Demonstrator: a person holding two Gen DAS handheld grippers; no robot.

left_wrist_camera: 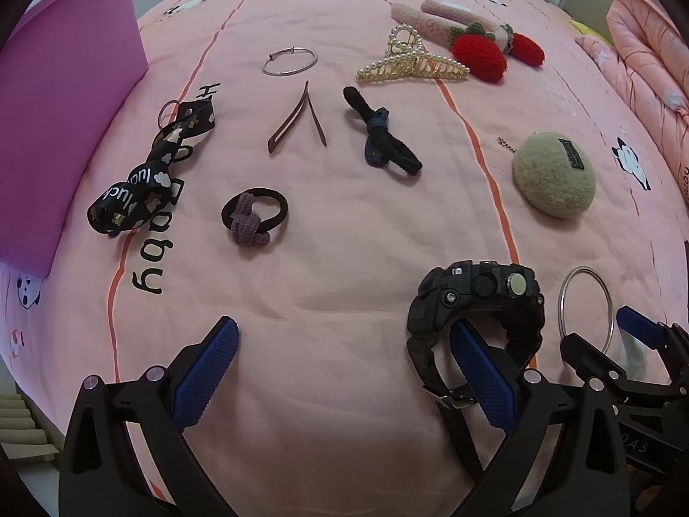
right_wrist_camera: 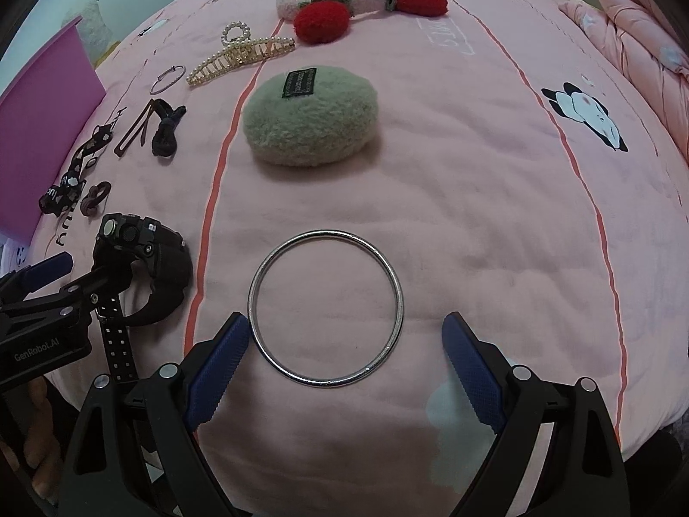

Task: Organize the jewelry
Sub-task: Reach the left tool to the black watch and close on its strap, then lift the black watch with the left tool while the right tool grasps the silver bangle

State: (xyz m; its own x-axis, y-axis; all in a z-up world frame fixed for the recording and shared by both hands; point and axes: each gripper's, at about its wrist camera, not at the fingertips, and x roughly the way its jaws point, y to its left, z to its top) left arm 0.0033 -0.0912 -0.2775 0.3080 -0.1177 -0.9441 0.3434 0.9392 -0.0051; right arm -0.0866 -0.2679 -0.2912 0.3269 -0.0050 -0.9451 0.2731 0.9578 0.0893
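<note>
A black sports watch (left_wrist_camera: 473,297) lies on the pink bedspread (left_wrist_camera: 336,258). My left gripper (left_wrist_camera: 344,336) is open, and its right finger (left_wrist_camera: 478,370) reaches into the loop of the watch strap. A large silver bangle (right_wrist_camera: 327,232) lies flat between the fingers of my open right gripper (right_wrist_camera: 344,327), whose left fingertip (right_wrist_camera: 232,336) touches the ring's edge. The right wrist view has the watch (right_wrist_camera: 150,267) at the left, with the left gripper (right_wrist_camera: 82,269) on it. The left wrist view shows the bangle (left_wrist_camera: 583,268) and the right gripper (left_wrist_camera: 611,336) at the right.
Spread over the bed are a pearl claw clip (left_wrist_camera: 409,64), thin bangle (left_wrist_camera: 293,49), brown hair clip (left_wrist_camera: 297,120), knotted hair ties (left_wrist_camera: 383,133) (left_wrist_camera: 254,215), black printed ribbon (left_wrist_camera: 142,181), green fluffy pouch (right_wrist_camera: 310,120) and knitted strawberries (right_wrist_camera: 323,19). A purple box (left_wrist_camera: 64,120) stands left.
</note>
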